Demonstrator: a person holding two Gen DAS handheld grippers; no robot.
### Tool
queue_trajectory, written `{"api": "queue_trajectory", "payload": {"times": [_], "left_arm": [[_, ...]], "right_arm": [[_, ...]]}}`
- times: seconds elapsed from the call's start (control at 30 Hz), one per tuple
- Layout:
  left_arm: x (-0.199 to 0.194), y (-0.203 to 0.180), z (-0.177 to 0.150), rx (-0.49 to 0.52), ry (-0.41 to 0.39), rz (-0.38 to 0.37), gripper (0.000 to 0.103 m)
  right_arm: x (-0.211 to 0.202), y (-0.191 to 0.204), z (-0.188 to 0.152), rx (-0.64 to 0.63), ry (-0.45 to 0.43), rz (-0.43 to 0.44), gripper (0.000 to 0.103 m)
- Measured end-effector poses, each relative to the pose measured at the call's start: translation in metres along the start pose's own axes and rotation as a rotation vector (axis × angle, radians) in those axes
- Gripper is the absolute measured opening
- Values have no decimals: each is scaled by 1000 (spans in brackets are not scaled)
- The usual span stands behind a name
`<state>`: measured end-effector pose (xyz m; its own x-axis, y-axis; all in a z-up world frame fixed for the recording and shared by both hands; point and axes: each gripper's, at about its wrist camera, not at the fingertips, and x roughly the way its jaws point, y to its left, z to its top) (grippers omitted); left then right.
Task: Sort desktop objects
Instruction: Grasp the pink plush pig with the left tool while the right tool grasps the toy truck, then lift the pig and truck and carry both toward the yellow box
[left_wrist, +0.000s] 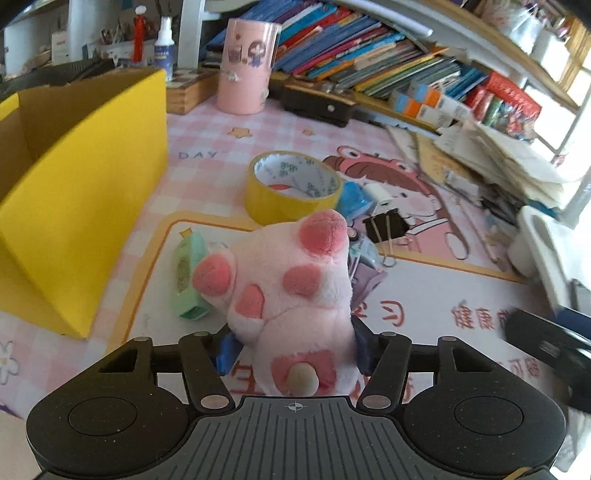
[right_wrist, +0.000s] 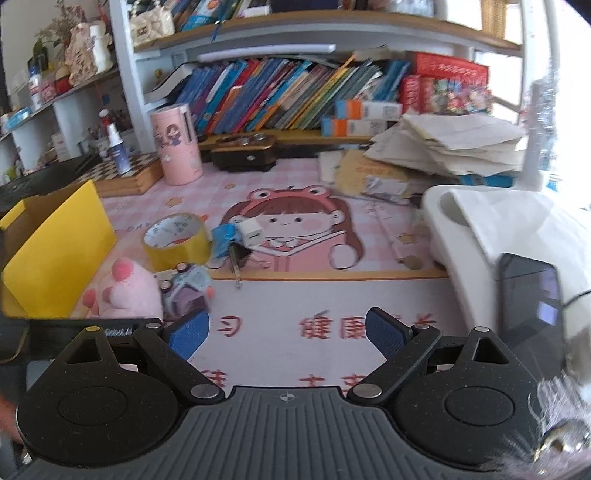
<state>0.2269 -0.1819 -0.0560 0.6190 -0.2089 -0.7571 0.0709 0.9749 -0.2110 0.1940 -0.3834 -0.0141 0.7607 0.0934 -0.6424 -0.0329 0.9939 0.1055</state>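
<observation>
Bookshelf (right_wrist: 280, 96) packed with leaning books behind desk mat (right_wrist: 295, 302). Paper stack (right_wrist: 454, 144) at mat's back right corner. Spray bottle (right_wrist: 117, 151) on chessboard box (right_wrist: 125, 177), back left.

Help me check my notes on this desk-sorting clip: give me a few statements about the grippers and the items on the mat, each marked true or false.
1. The left gripper is shut on the pink plush toy. True.
2. The right gripper holds the yellow tape roll. False: its jaws are open and empty, and the roll sits on the mat.
3. The yellow box stands to the left of the tape roll in the left wrist view. True.
4. The black binder clip lies inside the yellow box. False: it lies on the mat, right of the tape roll.
5. The pink cylinder container lies tipped over. False: it stands upright near the bookshelf.
</observation>
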Motion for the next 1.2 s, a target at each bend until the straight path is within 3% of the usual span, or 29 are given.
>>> {"api": "queue_trajectory", "payload": {"times": [0.13, 0.33, 0.57, 0.7, 0.8, 1.0, 1.2], "left_arm": [[-34, 12, -3, 18, -63, -43, 59], [-65, 29, -11, -19, -80, -10, 59], [-86, 45, -25, -56, -102, 50, 59], [-93, 47, -31, -52, -100, 68, 59], [-95, 48, -33, -50, -105, 74, 59], [-98, 50, -35, -61, -123, 42, 59], [-102, 54, -34, -62, -153, -26, 59]], "right_arm": [[20, 14, 6, -33, 28, 75, 93], [65, 47, 11, -171, 58, 162, 92], [116, 77, 14, -374, 69, 212, 81], [137, 83, 10, -424, 102, 235, 66], [140, 82, 8, -416, 110, 265, 58], [128, 79, 5, -386, 118, 256, 58], [90, 73, 7, -292, 103, 235, 58]]}}
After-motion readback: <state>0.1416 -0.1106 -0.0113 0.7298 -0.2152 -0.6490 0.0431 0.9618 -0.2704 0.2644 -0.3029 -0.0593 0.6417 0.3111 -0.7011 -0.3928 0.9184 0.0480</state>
